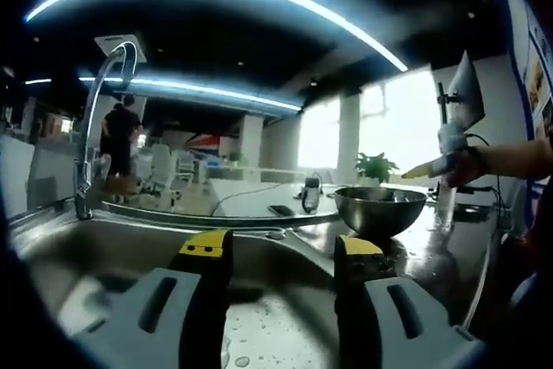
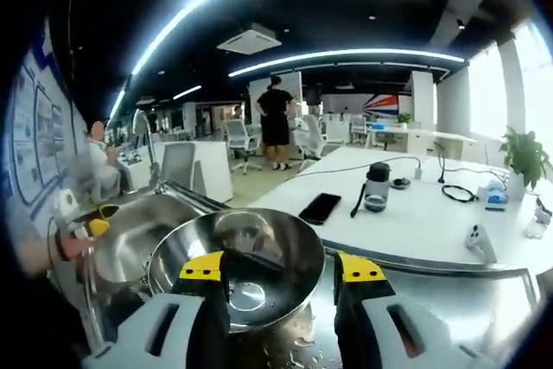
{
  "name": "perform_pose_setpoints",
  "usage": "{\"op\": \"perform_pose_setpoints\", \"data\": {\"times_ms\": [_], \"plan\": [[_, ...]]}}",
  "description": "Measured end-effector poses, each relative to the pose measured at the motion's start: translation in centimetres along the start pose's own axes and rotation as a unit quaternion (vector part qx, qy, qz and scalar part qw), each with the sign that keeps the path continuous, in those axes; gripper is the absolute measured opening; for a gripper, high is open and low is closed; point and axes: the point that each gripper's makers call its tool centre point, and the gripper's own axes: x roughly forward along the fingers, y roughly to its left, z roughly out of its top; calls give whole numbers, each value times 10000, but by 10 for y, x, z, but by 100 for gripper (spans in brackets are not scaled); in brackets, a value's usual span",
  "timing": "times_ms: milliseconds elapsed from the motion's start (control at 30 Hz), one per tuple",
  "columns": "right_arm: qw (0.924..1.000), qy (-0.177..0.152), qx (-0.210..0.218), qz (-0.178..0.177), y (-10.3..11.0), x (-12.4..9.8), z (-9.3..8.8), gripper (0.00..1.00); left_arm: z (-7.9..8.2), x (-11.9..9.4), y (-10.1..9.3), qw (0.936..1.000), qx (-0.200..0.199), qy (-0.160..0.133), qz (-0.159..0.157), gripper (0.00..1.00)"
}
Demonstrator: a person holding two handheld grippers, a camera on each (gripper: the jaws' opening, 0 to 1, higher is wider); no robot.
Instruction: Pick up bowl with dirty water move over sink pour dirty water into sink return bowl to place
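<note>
**Spill risk at the bowl approach**

Left gripper view: the left tongs [image 1: 281,252] stand spread and empty over the sink [image 1: 130,248]. The bowl [image 1: 380,209] sits upright on the wet table [image 1: 449,244], just beside the sink.

Right gripper view: the right tongs [image 2: 281,278] are spread, straddling the bowl [image 2: 238,265] near its rim, gripping nothing. The bowl is round, with no long axis, and opens upward. A one-sided rim grip could tip it and spill early.

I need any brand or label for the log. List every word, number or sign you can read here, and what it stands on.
No text reads legibly.
Wall poster: printed panels, too blurred to read.
Poster at the edge of the left gripper view: pictures, no legible words.
Water bottle, phone, steel bowl: no visible lettering.
</note>
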Motion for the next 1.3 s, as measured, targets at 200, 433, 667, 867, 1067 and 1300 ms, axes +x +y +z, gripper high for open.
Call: {"op": "perform_pose_setpoints", "data": {"times_ms": [200,433,667,867,1067,1300], "plan": [[9995,-243,-159,133,11,-18,6,47,-4,-5,-10,9999,29,144,26,45],[9976,-632,-220,180,16,-32,15,51,0,-7,-13,9999,64,69,96,45],[9964,-801,-193,191,17,-53,11,56,5,-9,-22,9999,110,-52,87,47],[9943,-997,-364,106,17,-78,2,60,13,-5,-17,9995,10,-299,-96,53],[9929,-963,-684,-106,13,-105,-26,64,12,-2,-16,9992,172,-307,-181,54],[9894,-1391,-379,-198,10,-125,-40,70,12,1,-23,9986,193,-320,-377,57]]}}
